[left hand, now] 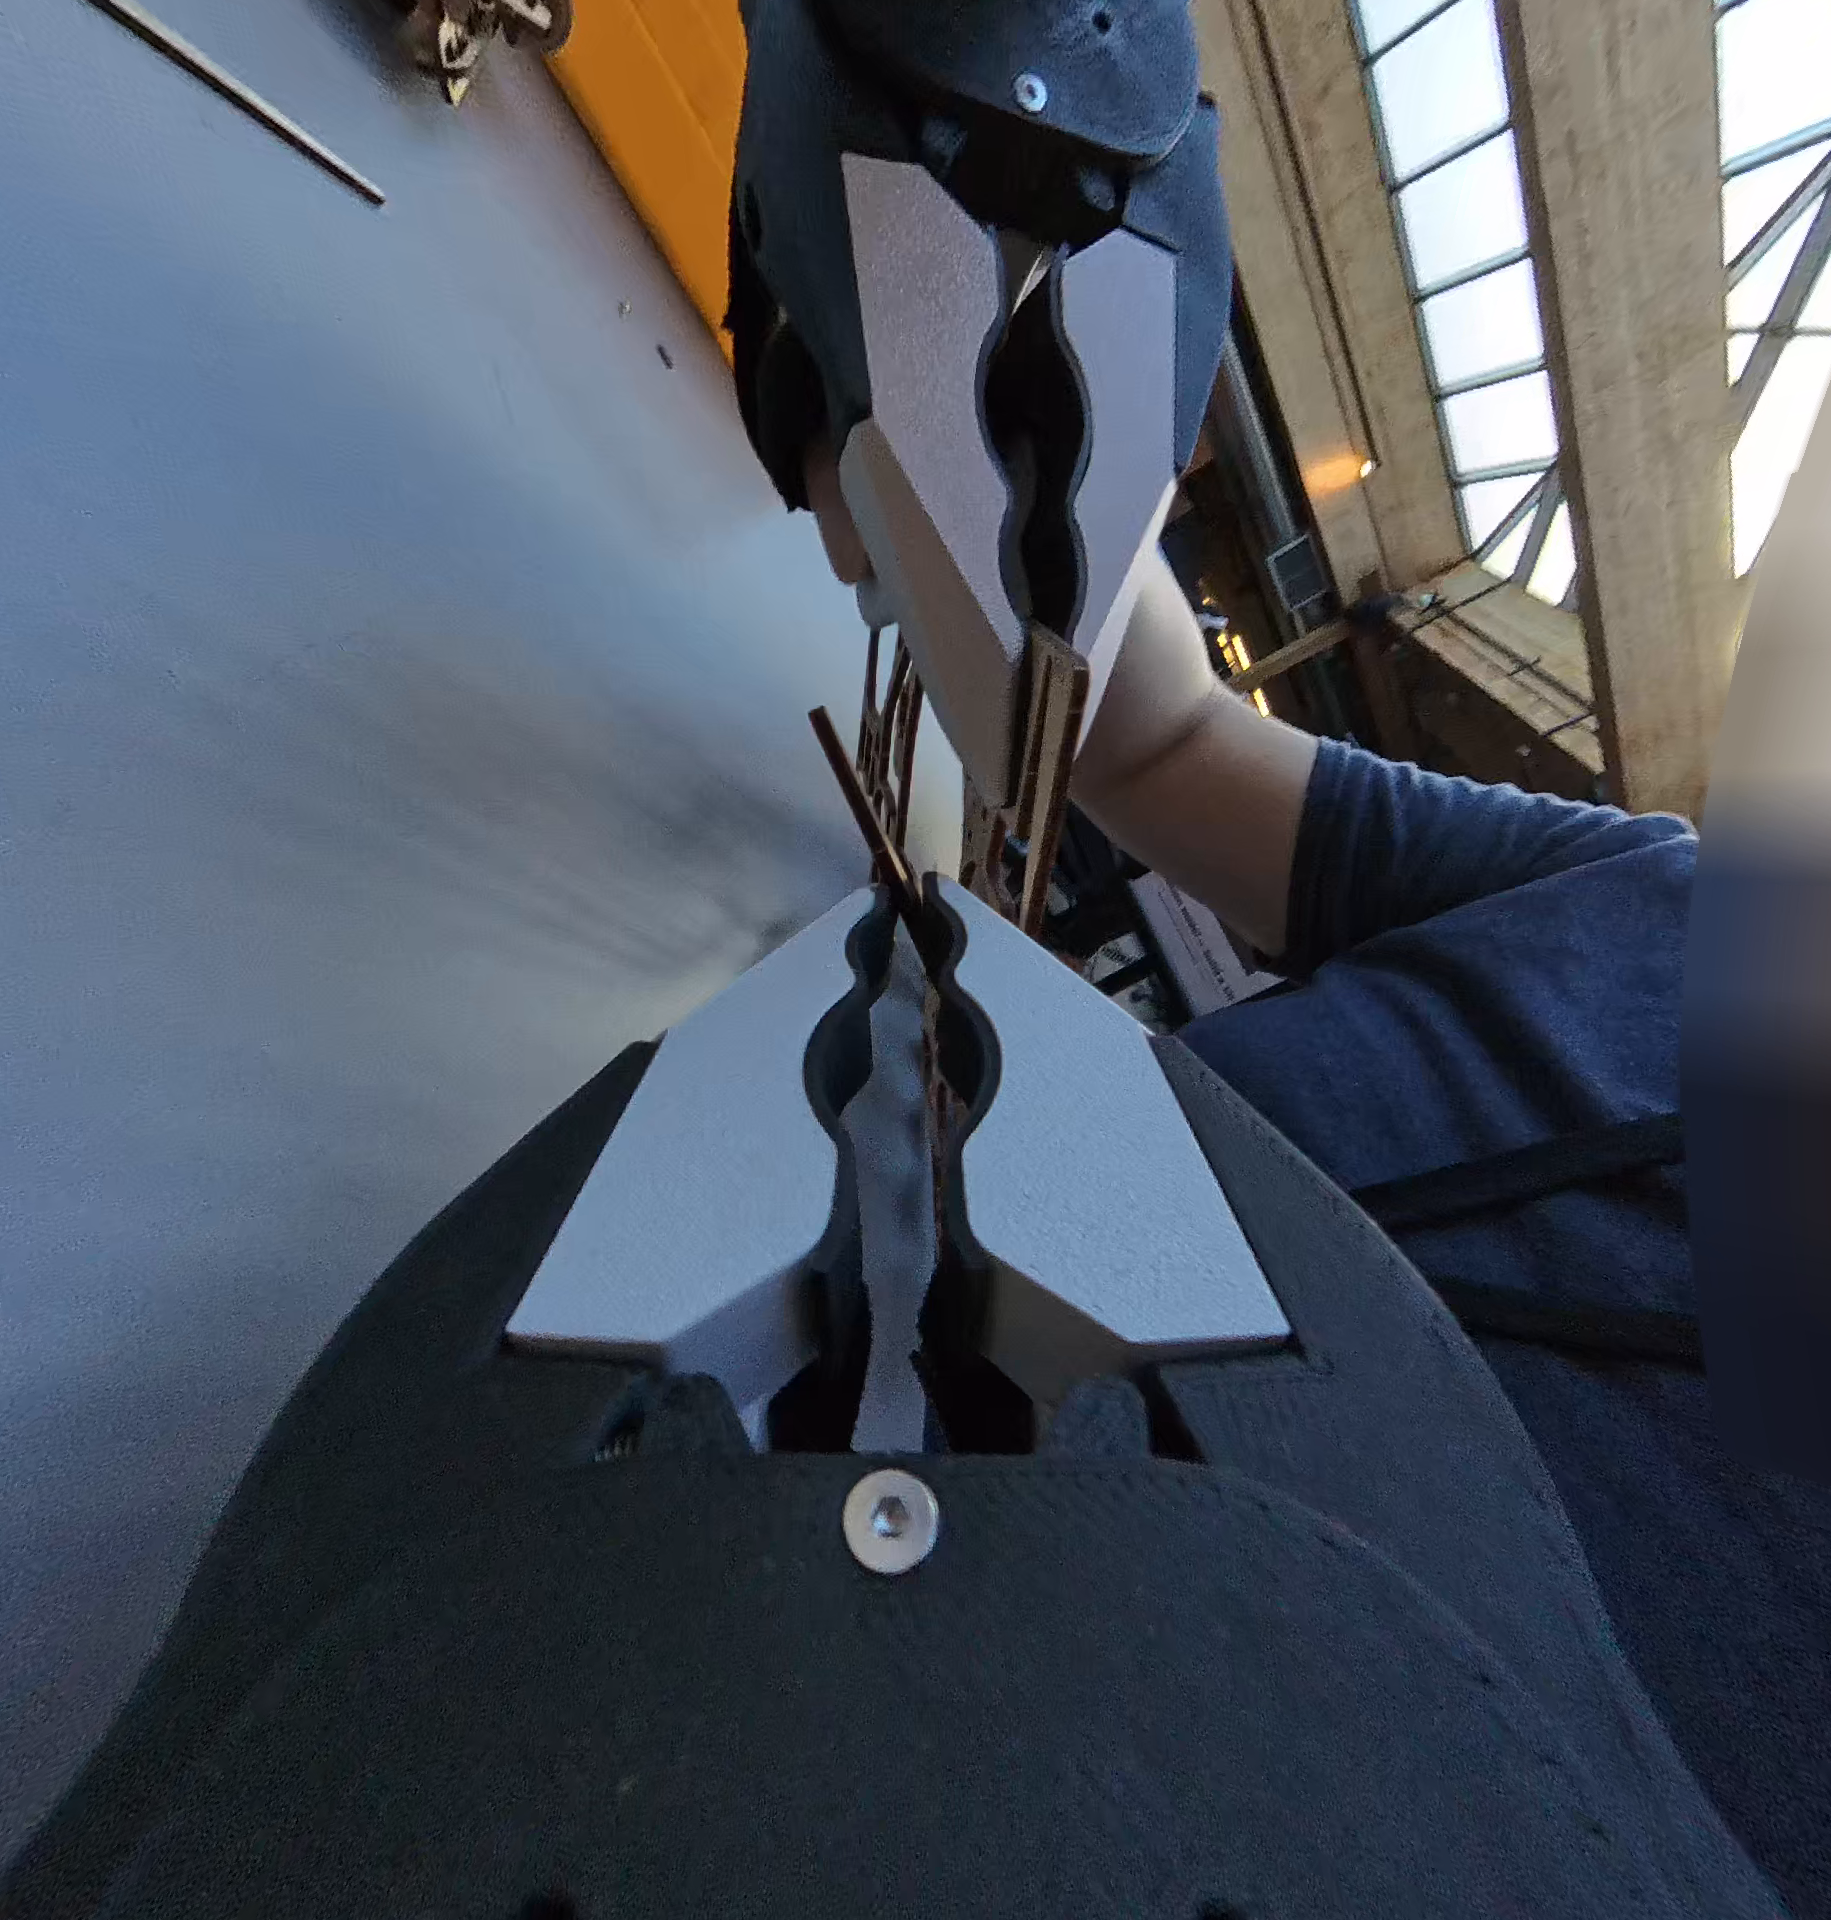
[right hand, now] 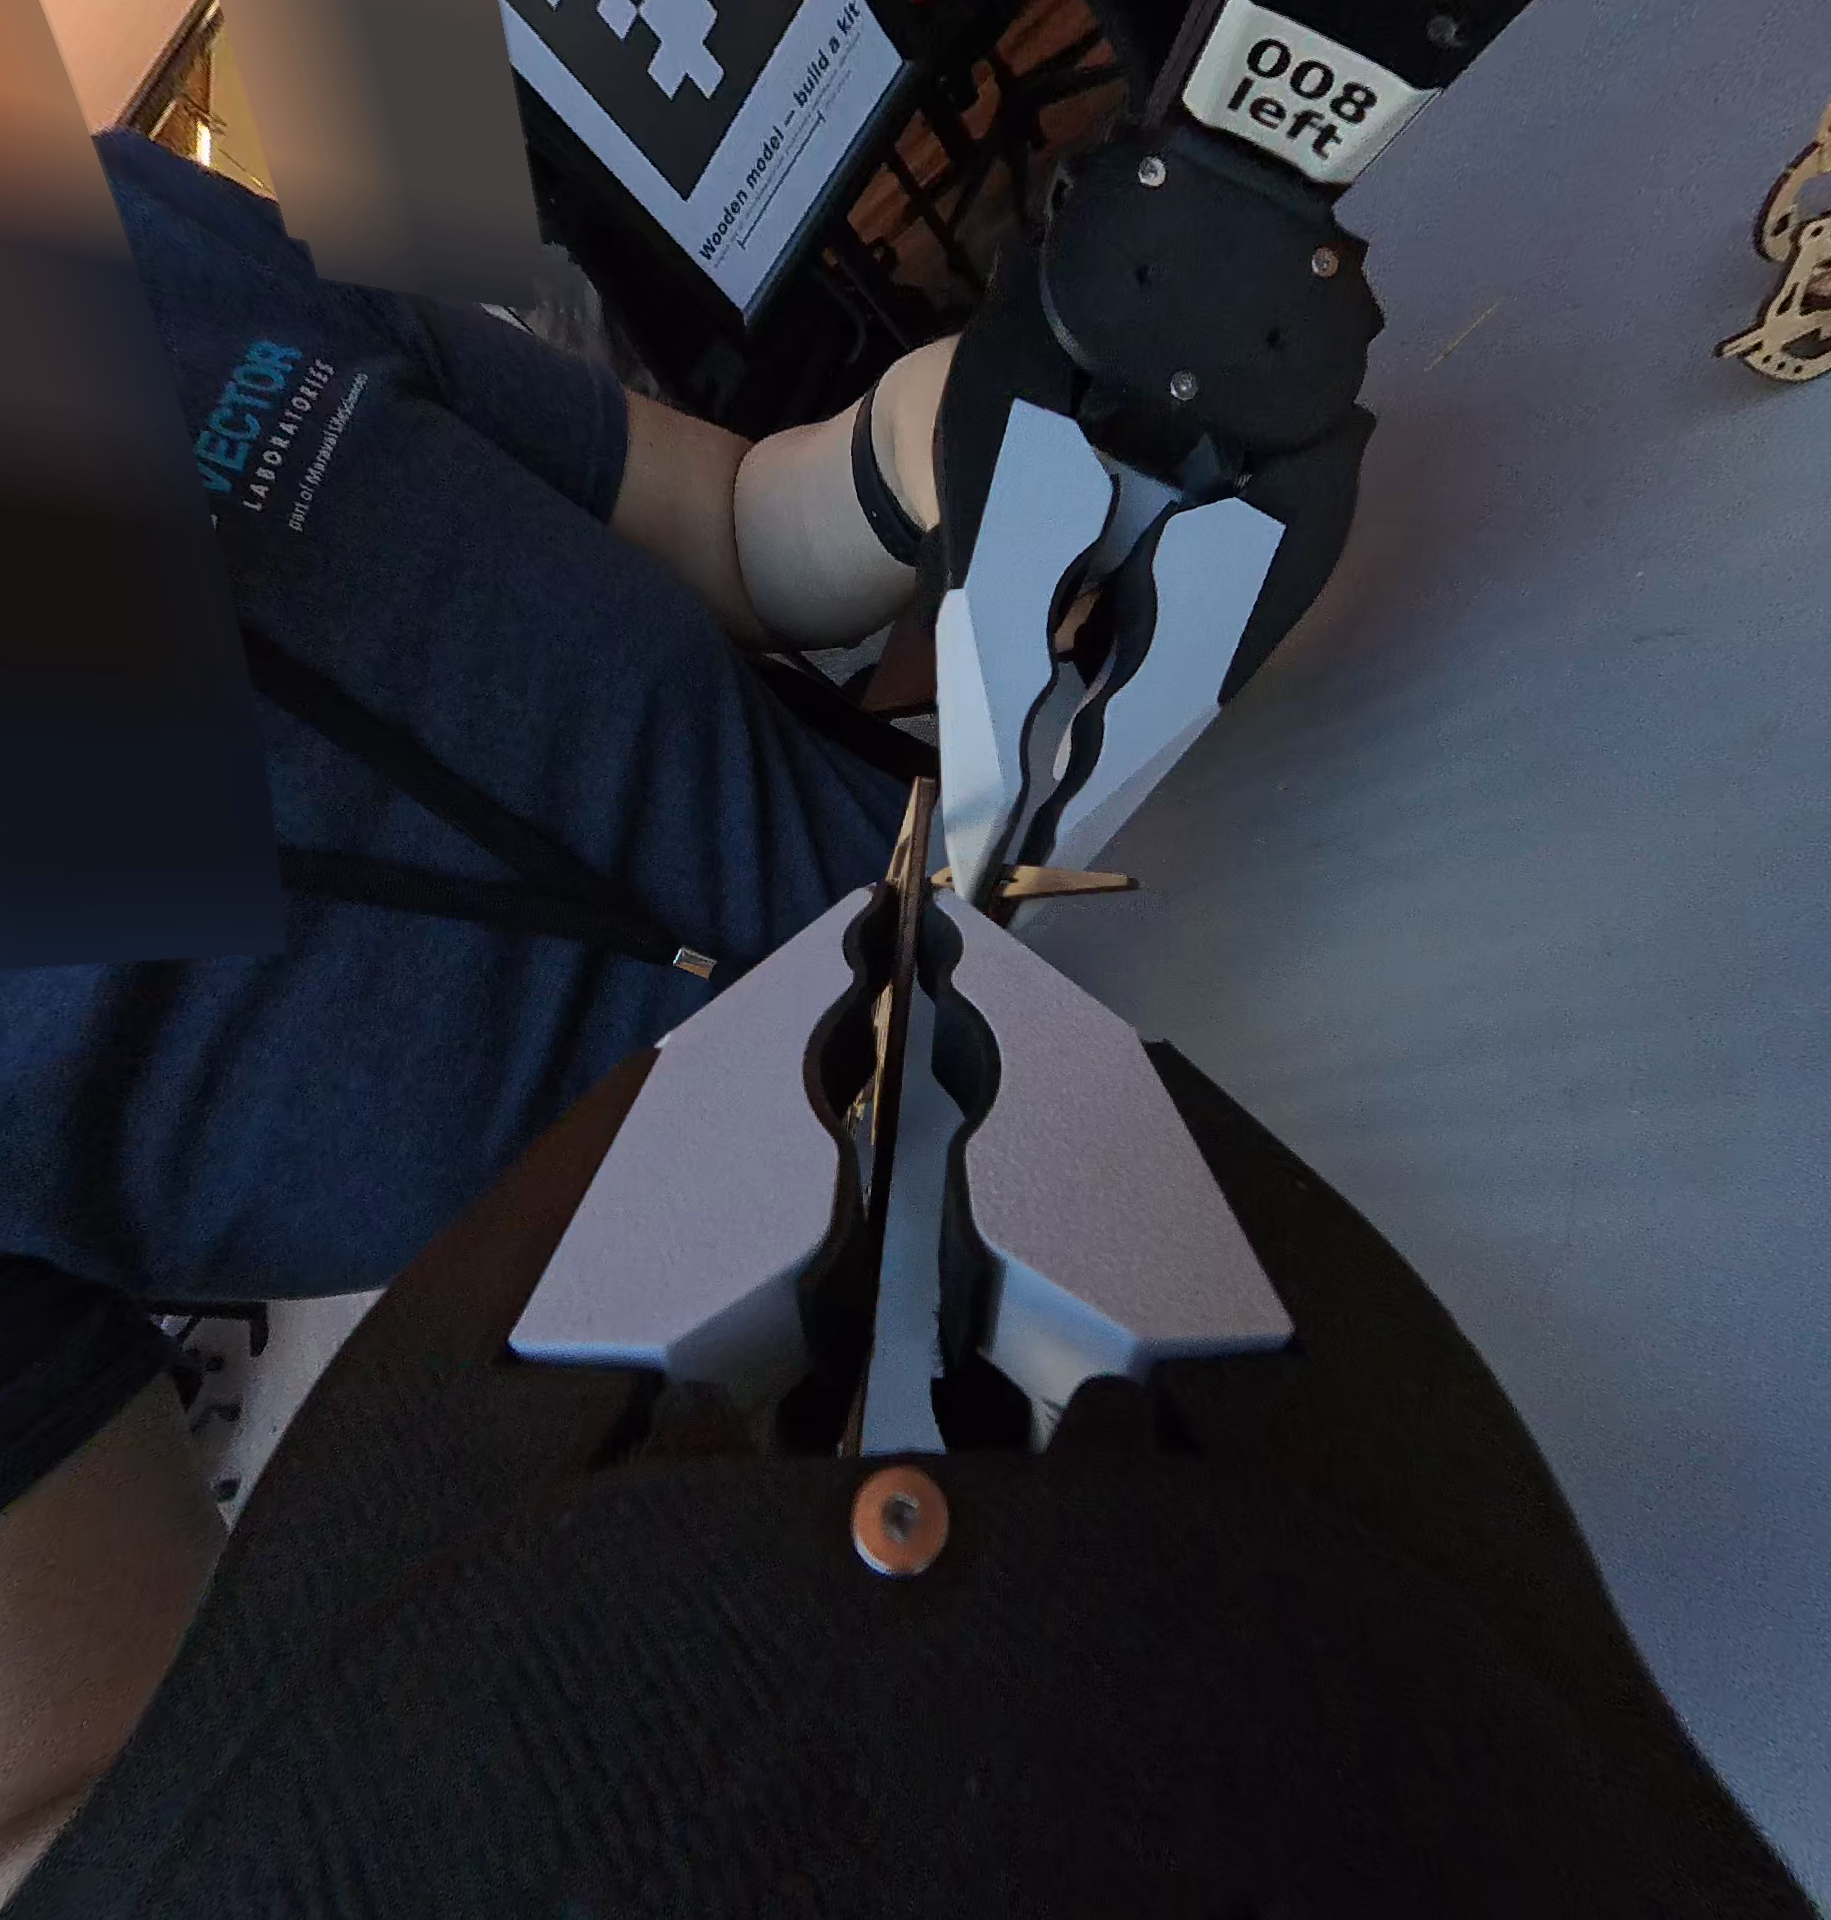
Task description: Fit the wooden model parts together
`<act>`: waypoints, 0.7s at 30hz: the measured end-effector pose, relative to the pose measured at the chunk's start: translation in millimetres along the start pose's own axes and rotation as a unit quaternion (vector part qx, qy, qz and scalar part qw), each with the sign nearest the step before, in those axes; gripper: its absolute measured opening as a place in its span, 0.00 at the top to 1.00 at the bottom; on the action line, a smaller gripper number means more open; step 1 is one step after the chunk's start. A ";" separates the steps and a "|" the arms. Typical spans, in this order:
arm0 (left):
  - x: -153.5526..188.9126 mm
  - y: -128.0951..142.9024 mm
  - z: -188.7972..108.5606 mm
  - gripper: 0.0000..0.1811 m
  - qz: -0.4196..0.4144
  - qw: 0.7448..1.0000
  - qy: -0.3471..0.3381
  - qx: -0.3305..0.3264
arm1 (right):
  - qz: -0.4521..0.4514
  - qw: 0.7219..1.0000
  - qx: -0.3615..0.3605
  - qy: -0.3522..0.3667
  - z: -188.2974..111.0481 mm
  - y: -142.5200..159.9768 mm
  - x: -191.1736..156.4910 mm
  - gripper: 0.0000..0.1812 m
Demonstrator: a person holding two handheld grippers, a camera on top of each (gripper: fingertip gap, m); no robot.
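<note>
In the left wrist view my left gripper (left hand: 903,902) is shut on a thin dark wooden part (left hand: 854,790), seen edge-on and sticking out past the tips. Opposite, my right gripper (left hand: 1051,634) is shut on a flat cut-out wooden part (left hand: 1046,727). The two parts meet just beyond my left fingertips, above the table. In the right wrist view my right gripper (right hand: 903,904) is shut on its flat part (right hand: 916,831), edge-on. The left gripper (right hand: 1015,873) comes in from above and holds its part (right hand: 1077,883) crosswise against it.
The grey table (left hand: 267,727) lies under both grippers. Another assembled wooden model piece (right hand: 1815,239) sits on it farther off, also in the left wrist view (left hand: 464,31). A box with a black-and-white marker (right hand: 703,125) stands beside the person's blue-sleeved arm (right hand: 423,623). Less than 4 cm separates the two grippers' tips.
</note>
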State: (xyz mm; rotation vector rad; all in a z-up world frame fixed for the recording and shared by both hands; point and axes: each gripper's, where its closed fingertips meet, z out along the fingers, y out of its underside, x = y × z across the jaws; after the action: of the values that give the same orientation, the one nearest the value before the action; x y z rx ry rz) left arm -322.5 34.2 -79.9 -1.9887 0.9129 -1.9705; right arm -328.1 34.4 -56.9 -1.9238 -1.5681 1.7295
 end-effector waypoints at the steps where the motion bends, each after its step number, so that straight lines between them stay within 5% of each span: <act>1: 1.9 -2.6 -1.1 0.98 -0.011 1.000 0.010 0.012 | 0.003 1.000 0.006 0.000 -0.6 -2.2 0.5 0.99; 4: 1.0 5.9 -1.3 0.91 -0.035 0.999 0.020 -0.002 | -0.002 1.000 0.003 0.003 -0.5 -1.3 1.0 0.99; 9: 6.7 15.9 2.0 0.99 -0.058 0.997 0.054 -0.017 | -0.008 1.000 -0.005 0.003 1.2 1.0 0.3 0.99; 14: 6.2 22.8 3.8 0.99 0.023 0.998 0.017 -0.051 | -0.009 1.000 -0.018 -0.002 3.7 6.4 -1.8 0.99; 21: 5.1 10.6 -1.2 0.99 -0.001 0.999 0.032 -0.006 | 0.011 1.000 0.019 0.006 -5.6 -1.2 5.4 0.98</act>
State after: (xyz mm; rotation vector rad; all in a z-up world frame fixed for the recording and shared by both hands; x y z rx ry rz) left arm -327.0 23.3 -81.3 -1.9438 0.9390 -2.0457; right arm -325.4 41.8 -57.8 -1.9380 -1.5033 1.7402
